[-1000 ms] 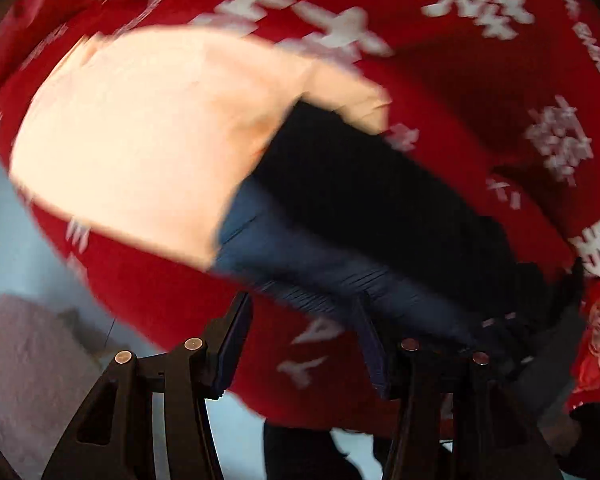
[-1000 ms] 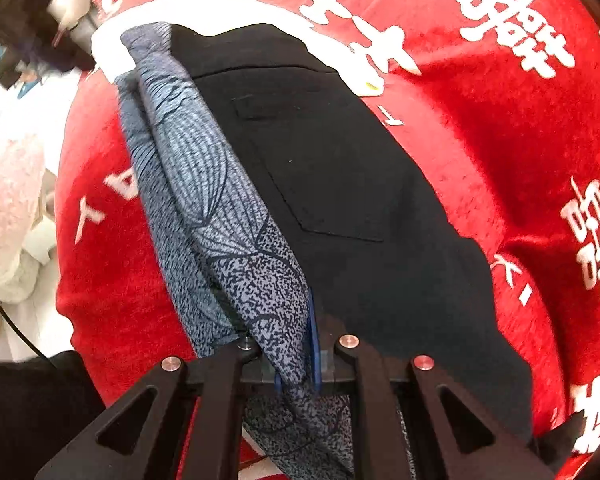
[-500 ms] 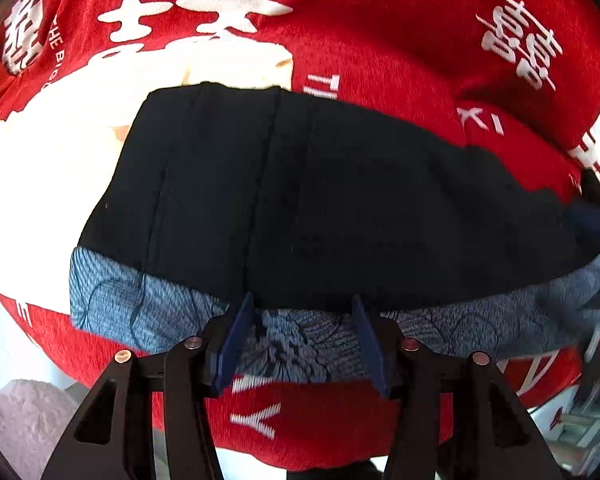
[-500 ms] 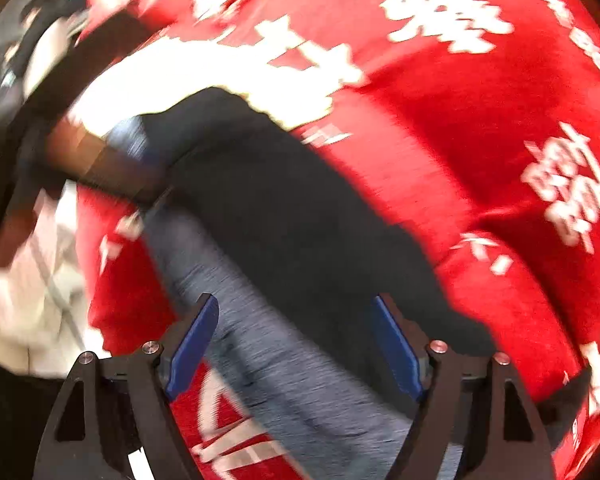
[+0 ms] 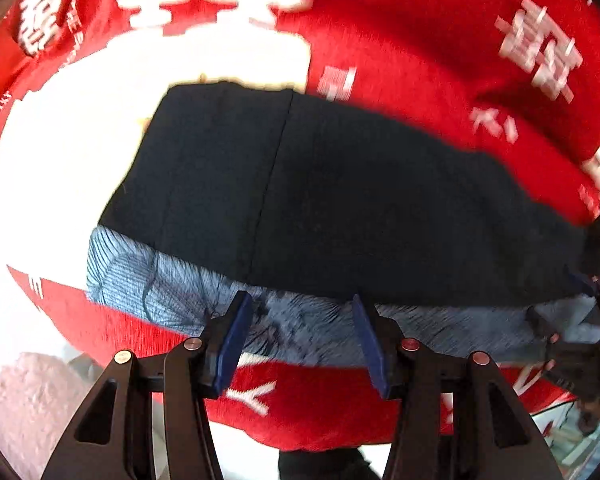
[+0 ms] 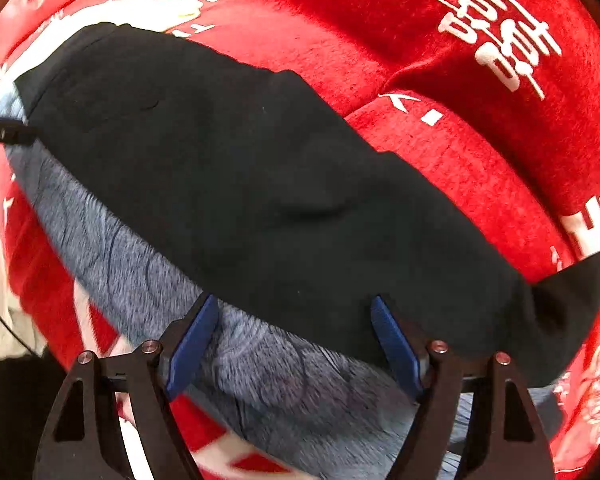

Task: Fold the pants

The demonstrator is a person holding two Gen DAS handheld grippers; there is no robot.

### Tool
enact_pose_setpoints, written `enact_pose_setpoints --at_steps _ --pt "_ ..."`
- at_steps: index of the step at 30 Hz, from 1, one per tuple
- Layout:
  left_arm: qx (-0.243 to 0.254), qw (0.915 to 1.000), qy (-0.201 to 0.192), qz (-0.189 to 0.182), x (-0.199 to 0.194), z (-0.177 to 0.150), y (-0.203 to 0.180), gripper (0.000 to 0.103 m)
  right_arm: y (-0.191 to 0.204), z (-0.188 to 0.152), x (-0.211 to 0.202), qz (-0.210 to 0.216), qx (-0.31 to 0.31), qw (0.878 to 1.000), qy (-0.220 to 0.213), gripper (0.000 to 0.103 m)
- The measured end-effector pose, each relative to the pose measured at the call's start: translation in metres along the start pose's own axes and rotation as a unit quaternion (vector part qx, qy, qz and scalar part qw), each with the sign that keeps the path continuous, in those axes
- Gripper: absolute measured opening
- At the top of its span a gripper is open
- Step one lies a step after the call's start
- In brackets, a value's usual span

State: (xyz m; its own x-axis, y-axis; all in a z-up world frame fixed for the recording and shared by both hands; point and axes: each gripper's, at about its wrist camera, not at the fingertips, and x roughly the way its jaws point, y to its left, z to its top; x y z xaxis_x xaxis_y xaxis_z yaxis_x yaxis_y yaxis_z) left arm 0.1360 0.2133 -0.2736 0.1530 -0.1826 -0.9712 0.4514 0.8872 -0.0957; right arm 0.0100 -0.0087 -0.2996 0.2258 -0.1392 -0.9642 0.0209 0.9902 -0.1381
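The pants (image 5: pixel 340 200) lie on the red blanket (image 5: pixel 420 60), folded into a long dark band; a strip of blue-grey patterned fabric (image 5: pixel 172 284), lining or another layer, I can't tell which, sticks out along the near edge. The far edge sits over the blanket's white printed patch (image 5: pixel 100 120).

My left gripper (image 5: pixel 300 340) hangs over that patterned strip with its jaws apart and nothing pinched between them. My right gripper (image 6: pixel 296 344) is released too, jaws wide, hovering over the same near edge further along, where dark cloth meets pattern.

My worry from here is the next fold. If I pinch only the patterned strip, I judge the dark layer will slide and the band will open up. The blanket is soft and rumpled, with a ridge (image 6: pixel 440 128) just beyond the pants, so a low pinch could catch the blanket with the cloth. At the right end a dark corner (image 6: pixel 572 284) pokes out and may spoil the edge.
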Motion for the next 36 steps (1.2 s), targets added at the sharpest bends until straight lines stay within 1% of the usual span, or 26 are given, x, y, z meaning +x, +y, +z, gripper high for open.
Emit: enact_pose_setpoints --at_steps 1,3,6,8,9,11,12,13,14,15,16,18,20,21,22,23,25,27,28,29,30,31,32,34,35,36 --pt "0.002 0.9999 -0.014 -0.001 -0.005 0.006 -0.004 0.053 0.007 0.012 -0.012 0.013 -0.005 0.999 -0.040 0.082" --pt "0.006 0.9997 -0.024 -0.005 0.000 0.020 -0.010 0.053 0.024 0.035 -0.017 0.040 -0.018 0.996 -0.072 0.082" --pt "-0.018 0.9997 -0.016 0.006 0.020 0.037 -0.005 0.053 0.059 0.068 -0.008 0.091 -0.040 0.991 -0.089 0.082" --pt "-0.035 0.9994 0.002 -0.009 0.034 0.029 0.006 0.053 0.077 0.075 0.013 0.112 -0.045 0.991 -0.050 0.082" --pt "-0.026 0.9996 0.005 -0.008 0.035 0.022 0.006 0.053 0.079 0.069 0.027 0.117 -0.035 0.992 -0.014 0.082" --pt "0.015 0.9998 0.004 0.012 0.031 0.006 -0.002 0.054 0.061 0.056 0.029 0.141 0.020 0.990 -0.007 0.086" --pt "0.027 0.9994 0.005 0.018 0.028 0.000 -0.005 0.054 0.055 0.047 0.031 0.147 0.034 0.988 0.019 0.090" --pt "0.031 0.9993 0.009 0.019 0.026 -0.004 -0.006 0.054 0.051 0.034 0.034 0.143 0.028 0.988 0.056 0.090" --pt "0.028 0.9991 0.023 0.022 0.025 -0.008 -0.005 0.054 0.050 0.023 0.032 0.131 0.011 0.989 0.069 0.090" --pt "0.022 0.9985 0.039 0.032 0.024 -0.009 -0.005 0.054 0.046 0.013 0.023 0.117 -0.008 0.991 0.065 0.090" --pt "0.018 0.9979 0.046 0.042 0.022 -0.010 -0.004 0.054 0.033 0.004 0.006 0.110 -0.004 0.993 0.050 0.090" --pt "0.017 0.9982 0.040 0.042 0.011 -0.006 -0.013 0.054 0.003 -0.004 -0.016 0.105 0.044 0.993 0.033 0.090" --pt "0.043 0.9984 0.028 0.025 0.002 0.004 -0.036 0.054 -0.048 -0.012 -0.037 0.074 0.140 0.987 0.018 0.090" --pt "0.061 0.9977 0.024 0.019 0.002 0.008 -0.050 0.054 -0.076 -0.017 -0.044 0.056 0.192 0.980 0.012 0.091" --pt "0.086 0.9961 0.020 0.008 0.003 0.014 -0.072 0.054 -0.114 -0.026 -0.053 0.026 0.264 0.964 0.003 0.091" --pt "0.103 0.9945 0.019 -0.001 0.006 0.018 -0.089 0.054 -0.134 -0.030 -0.056 0.008 0.300 0.954 -0.002 0.091" --pt "0.124 0.9913 0.028 -0.033 0.014 0.024 -0.124 0.054 -0.185 -0.038 -0.059 -0.040 0.373 0.927 -0.011 0.091" --pt "0.136 0.9862 0.050 -0.080 0.024 0.027 -0.163 0.054 -0.223 -0.043 -0.055 -0.058 0.418 0.906 -0.023 0.091" --pt "0.137 0.9837 0.059 -0.101 0.029 0.027 -0.178 0.054 -0.249 -0.056 -0.052 -0.051 0.452 0.890 -0.033 0.091" --pt "0.137 0.9799 0.073 -0.125 0.036 0.027 -0.201 0.054 -0.268 -0.064 -0.048 -0.040 0.469 0.881 -0.037 0.091" --pt "0.138 0.9775 0.083 -0.136 0.040 0.025 -0.216 0.054 -0.286 -0.074 -0.040 -0.018 0.495 0.868 -0.041 0.091" --pt "0.141 0.9751 0.092 -0.144 0.043 0.023 -0.229 0.054 -0.302 -0.091 -0.032 0.029 0.529 0.847 -0.048 0.091" --pt "0.148 0.9725 0.099 -0.150 0.046 0.020 -0.244 0.054 -0.314 -0.110 -0.023 0.083 0.562 0.821 -0.055 0.091" --pt "0.162 0.9692 0.106 -0.152 0.052 0.012 -0.263 0.054 -0.322 -0.133 -0.015 0.138 0.593 0.791 -0.061 0.091" --pt "0.165 0.9683 0.110 -0.151 0.055 0.010 -0.270 0.054 -0.325 -0.143 -0.007 0.170 0.595 0.783 -0.065 0.091" --pt "0.164 0.9682 0.117 -0.148 0.060 0.012 -0.270 0.054 -0.330 -0.145 -0.003 0.184 0.594 0.780 -0.067 0.091"
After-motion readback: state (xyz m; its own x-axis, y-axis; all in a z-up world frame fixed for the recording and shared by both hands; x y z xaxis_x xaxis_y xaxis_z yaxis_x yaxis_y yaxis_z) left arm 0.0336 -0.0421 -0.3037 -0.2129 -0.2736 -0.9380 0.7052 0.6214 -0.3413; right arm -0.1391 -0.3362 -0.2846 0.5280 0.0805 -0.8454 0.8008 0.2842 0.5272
